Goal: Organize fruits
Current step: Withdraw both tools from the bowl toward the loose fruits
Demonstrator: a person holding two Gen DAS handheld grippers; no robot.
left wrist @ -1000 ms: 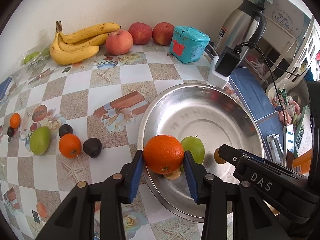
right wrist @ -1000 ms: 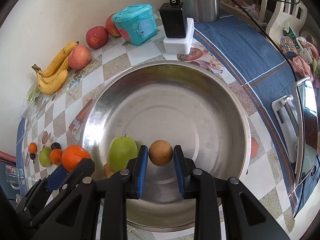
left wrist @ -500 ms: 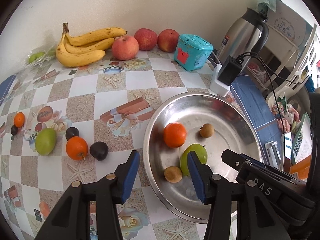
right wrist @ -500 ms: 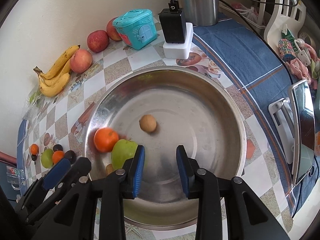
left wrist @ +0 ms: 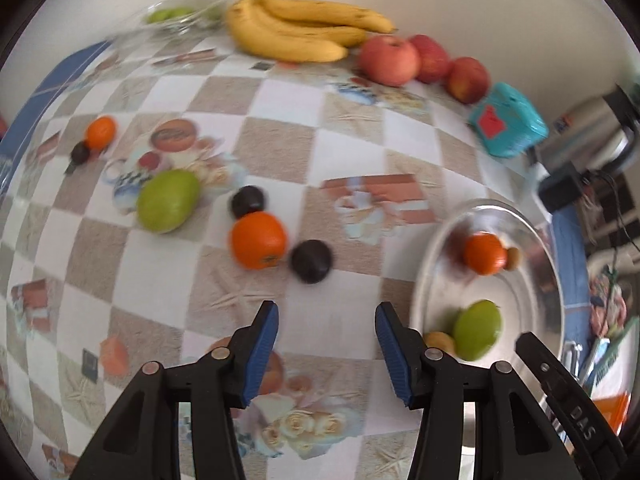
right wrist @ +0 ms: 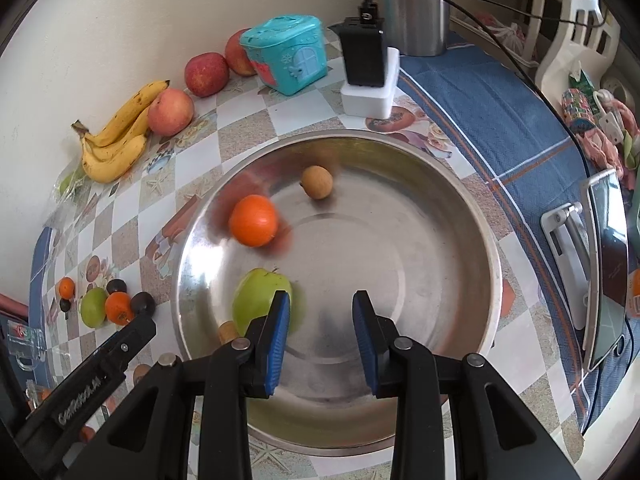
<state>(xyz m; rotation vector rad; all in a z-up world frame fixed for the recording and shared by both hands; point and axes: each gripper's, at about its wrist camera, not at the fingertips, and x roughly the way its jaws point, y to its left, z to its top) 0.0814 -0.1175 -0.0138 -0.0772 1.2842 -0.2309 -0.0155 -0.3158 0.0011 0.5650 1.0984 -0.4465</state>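
Note:
A steel bowl [right wrist: 493, 248] holds an orange [right wrist: 253, 220], a green apple [right wrist: 256, 300], a brown round fruit [right wrist: 317, 182] and a second small brown one [right wrist: 228, 330]. My right gripper [right wrist: 322, 300] hangs over the bowl's near side, open, nothing between its pads. My left gripper [left wrist: 326, 312] is open and empty over the checked tablecloth, left of the bowl [left wrist: 420, 280]. Just beyond its fingertips lie an orange [left wrist: 259, 241] and a dark plum [left wrist: 311, 261]. Farther off are another plum [left wrist: 248, 201], a green fruit [left wrist: 168, 200] and a small orange [left wrist: 101, 132].
Bananas [left wrist: 296, 32] and red apples [left wrist: 390, 60] line the wall. A teal house-shaped box [right wrist: 286, 54], a black charger on a white block [right wrist: 366, 76] and a steel kettle [right wrist: 412, 8] stand behind the bowl. A phone on a stand [right wrist: 606, 264] lies to the right.
My left gripper let the orange go into the bowl and swung left over the tablecloth. My right gripper opened off the brown fruit, which rolled to the bowl's far side.

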